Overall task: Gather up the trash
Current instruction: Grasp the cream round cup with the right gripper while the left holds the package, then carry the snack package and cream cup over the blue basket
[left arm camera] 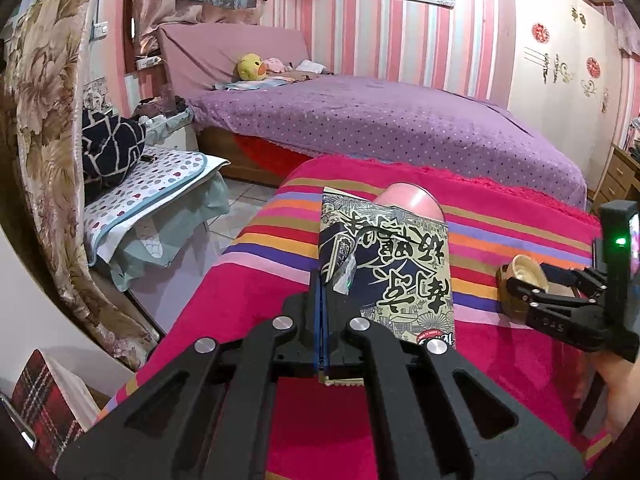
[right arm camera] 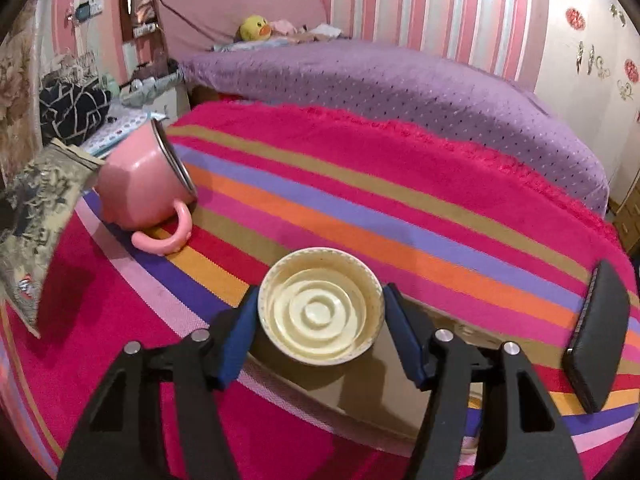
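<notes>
My left gripper (left arm camera: 322, 284) is shut on a dark blue and cream snack wrapper (left arm camera: 396, 264), which stands up from its pads above the striped blanket. The same wrapper (right arm camera: 36, 220) hangs at the left edge of the right wrist view. Behind it a pink mug (left arm camera: 412, 200) lies on its side (right arm camera: 140, 184), handle toward me. My right gripper (right arm camera: 320, 320) has its blue pads against both sides of a round cream plastic cup (right arm camera: 320, 308) on the blanket. In the left wrist view that right gripper (left arm camera: 524, 292) shows at the far right with the cup (left arm camera: 520, 276) between its fingers.
The pink striped blanket (right arm camera: 400, 208) covers the work surface. A black flat device (right arm camera: 600, 340) lies at its right side. A brown flat patch (right arm camera: 360, 384) shows under the cup. Behind is a purple bed (left arm camera: 380, 120); a cluttered stool (left arm camera: 152, 184) stands left. A hand (left arm camera: 620, 392) holds the right gripper.
</notes>
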`<state>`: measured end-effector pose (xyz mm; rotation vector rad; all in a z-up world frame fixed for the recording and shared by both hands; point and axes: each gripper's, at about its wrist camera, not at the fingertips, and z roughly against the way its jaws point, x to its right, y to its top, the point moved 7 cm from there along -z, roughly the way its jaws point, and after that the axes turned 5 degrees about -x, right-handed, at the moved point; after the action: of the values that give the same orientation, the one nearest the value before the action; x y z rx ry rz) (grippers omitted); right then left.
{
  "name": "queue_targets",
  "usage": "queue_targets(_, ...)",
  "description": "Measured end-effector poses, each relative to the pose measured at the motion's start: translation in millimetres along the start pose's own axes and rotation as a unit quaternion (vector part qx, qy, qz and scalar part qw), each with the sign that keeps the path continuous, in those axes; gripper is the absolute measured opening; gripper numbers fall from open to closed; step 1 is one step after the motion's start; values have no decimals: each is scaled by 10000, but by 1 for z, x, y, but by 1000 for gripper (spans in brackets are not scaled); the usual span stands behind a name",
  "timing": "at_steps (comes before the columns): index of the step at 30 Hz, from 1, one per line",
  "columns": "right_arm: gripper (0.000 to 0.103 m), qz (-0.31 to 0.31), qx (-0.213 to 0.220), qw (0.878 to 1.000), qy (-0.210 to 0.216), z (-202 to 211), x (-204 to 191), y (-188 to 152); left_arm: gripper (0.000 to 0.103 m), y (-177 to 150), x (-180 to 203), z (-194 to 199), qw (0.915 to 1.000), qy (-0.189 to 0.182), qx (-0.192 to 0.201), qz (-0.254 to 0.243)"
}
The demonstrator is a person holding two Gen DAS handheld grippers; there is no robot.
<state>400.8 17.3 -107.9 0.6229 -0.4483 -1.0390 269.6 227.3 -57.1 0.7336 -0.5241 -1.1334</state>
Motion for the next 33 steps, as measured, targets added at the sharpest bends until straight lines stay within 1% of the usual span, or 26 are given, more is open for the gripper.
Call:
queue_targets(2,61,69,126,9998,-165,12,5,-3,0,-1,5,2,10000,-23,11,-54)
queue_targets(5,61,-34,300,9991,-297,44,23,-13,0,0,17,7,9998,-155,26,-104)
queue_targets(10,61,-155,458,9972,-572,98,60,-38,0,-4,53,24,9982,-555,57,-220)
queue_targets(14,61,-366,488,9948,-819,140,94,-68,0,-10,89,40,9958,-782,103,-463)
queue_targets(16,61,-475,476,9930,-967,163,117,-89,0,-15,112,49,9939,-916,103,-599)
queue_targets(20,61,-551,426,9894,-1272,196,145,-123,0,-27,152,66,9911,-943,177,-928)
queue_targets(22,61,-628,438,9869,-1422,212,163,-141,0,-34,173,72,9889,-1013,181,-1068)
queue_targets(25,61,-814,480,9837,-1531,229,186,-162,0,-47,200,79,9860,-1175,97,-1178)
queue_targets(28,61,-915,492,9814,-1613,238,205,-180,0,-60,225,85,9832,-1338,-10,-1241)
queue_targets(31,61,-998,494,9799,-1656,245,225,-194,0,-73,251,95,9802,-1344,93,-1452)
queue_targets(33,61,-1092,511,9787,-1662,250,239,-201,0,-80,270,102,9769,-1442,144,-1570)
